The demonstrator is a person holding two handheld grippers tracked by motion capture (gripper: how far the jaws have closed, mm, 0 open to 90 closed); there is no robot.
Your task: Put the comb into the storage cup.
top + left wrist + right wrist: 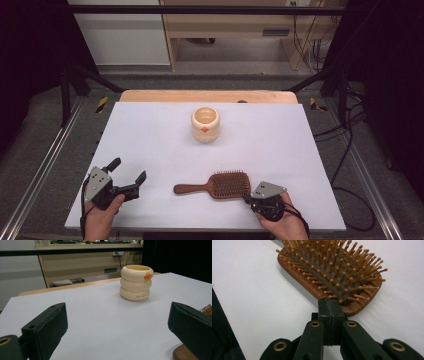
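Observation:
A wooden paddle hairbrush (220, 185) lies bristles up near the table's front, its handle pointing left. A cream ribbed cup (205, 124) with an orange mark stands upright at the middle back. My left gripper (129, 170) rests at the front left, open with nothing between its jaws. In the left gripper view the cup (136, 282) shows far off between the spread jaws of the left gripper (117, 322), and the brush handle's end (183, 355) sits by the right jaw. My right gripper (329, 302) is shut, its tips against the near corner of the brush head (332, 267).
A white sheet (150, 140) covers the table, with a wooden edge (207, 96) showing at the back. Metal rails run along both sides. Cables (345, 165) lie on the floor at the right. A wooden cabinet (235, 30) stands beyond the table.

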